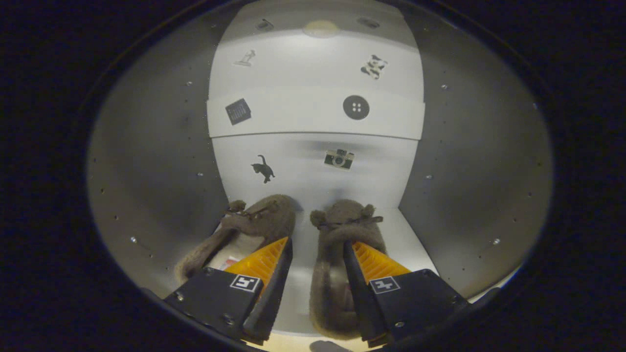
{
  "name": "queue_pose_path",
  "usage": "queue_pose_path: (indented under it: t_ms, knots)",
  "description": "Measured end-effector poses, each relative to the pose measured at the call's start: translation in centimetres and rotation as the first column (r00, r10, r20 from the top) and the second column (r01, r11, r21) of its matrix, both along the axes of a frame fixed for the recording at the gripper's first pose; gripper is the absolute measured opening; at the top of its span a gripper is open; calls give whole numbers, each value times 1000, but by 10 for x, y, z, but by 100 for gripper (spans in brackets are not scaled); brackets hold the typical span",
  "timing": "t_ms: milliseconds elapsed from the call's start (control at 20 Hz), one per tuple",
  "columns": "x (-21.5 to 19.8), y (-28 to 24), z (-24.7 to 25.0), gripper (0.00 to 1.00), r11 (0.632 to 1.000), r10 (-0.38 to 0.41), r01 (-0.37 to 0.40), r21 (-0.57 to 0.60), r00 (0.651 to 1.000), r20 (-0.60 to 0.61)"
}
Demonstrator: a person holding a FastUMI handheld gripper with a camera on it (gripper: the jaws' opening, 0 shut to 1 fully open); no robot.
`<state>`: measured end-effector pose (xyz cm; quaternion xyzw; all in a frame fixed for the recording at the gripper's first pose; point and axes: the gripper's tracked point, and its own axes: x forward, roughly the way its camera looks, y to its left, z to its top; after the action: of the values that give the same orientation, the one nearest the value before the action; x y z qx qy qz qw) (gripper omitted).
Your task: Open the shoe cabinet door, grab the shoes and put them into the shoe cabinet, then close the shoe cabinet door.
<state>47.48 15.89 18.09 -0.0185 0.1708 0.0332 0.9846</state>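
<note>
Two furry shoes (293, 234) sit side by side on the shoe cabinet (313, 117) floor, toes toward its back wall. Your gripper (318, 264) is spread open, fingers straddling their inner edges, gripping nothing.

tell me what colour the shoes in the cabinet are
Brown and fuzzy, both shoes, seen in the gripper view.

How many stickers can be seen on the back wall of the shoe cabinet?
6. Two at top: figure, spotted one. Two on the middle band: dark square, button. Two lower: cat, camera. Slippers may hide others.
</note>
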Motion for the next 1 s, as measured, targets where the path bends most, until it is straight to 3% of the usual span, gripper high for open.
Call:
queue_pose_path:
  t_ms: [150,350,600,1000]
  knots:
    - [-42,2,16,68,1000,11,-12,6,996,94]
    - [-127,5,43,96,998,43,-50,29,979,198]
    - [-247,-2,52,100,993,71,-93,67,958,277]
    - [-432,-61,68,100,994,49,-83,73,921,386]
